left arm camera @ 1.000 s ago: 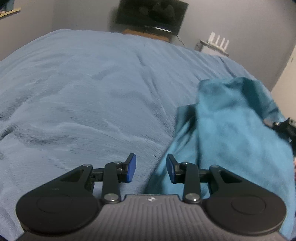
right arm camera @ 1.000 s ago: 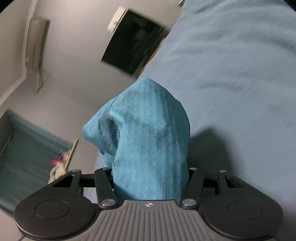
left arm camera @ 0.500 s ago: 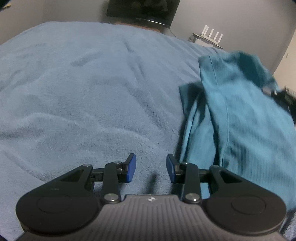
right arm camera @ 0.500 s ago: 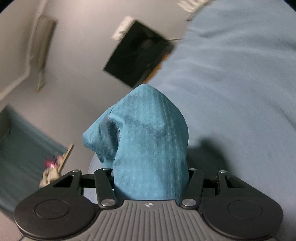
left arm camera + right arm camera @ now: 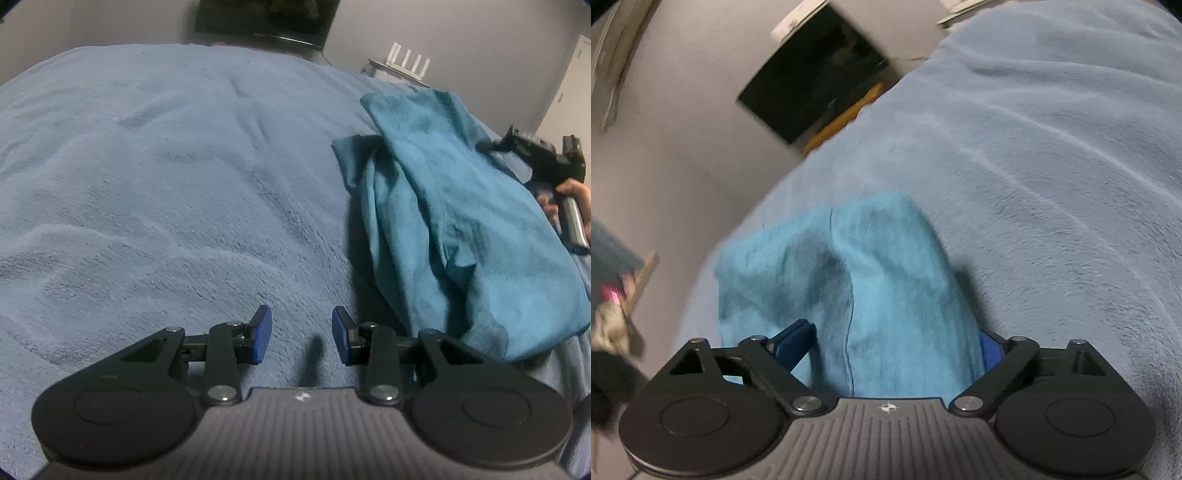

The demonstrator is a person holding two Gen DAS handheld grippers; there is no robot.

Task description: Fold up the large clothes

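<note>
Left tongs [image 5: 302, 334] are held part-open and empty over the bed [image 5: 166, 177]. Teal garment [image 5: 454, 229] is dumped in a crumpled heap at the bed's right side. Right tongs [image 5: 886, 345] have just been spread wide; cloth is loose between them. No fold is made yet; spreading is judged next.
</note>
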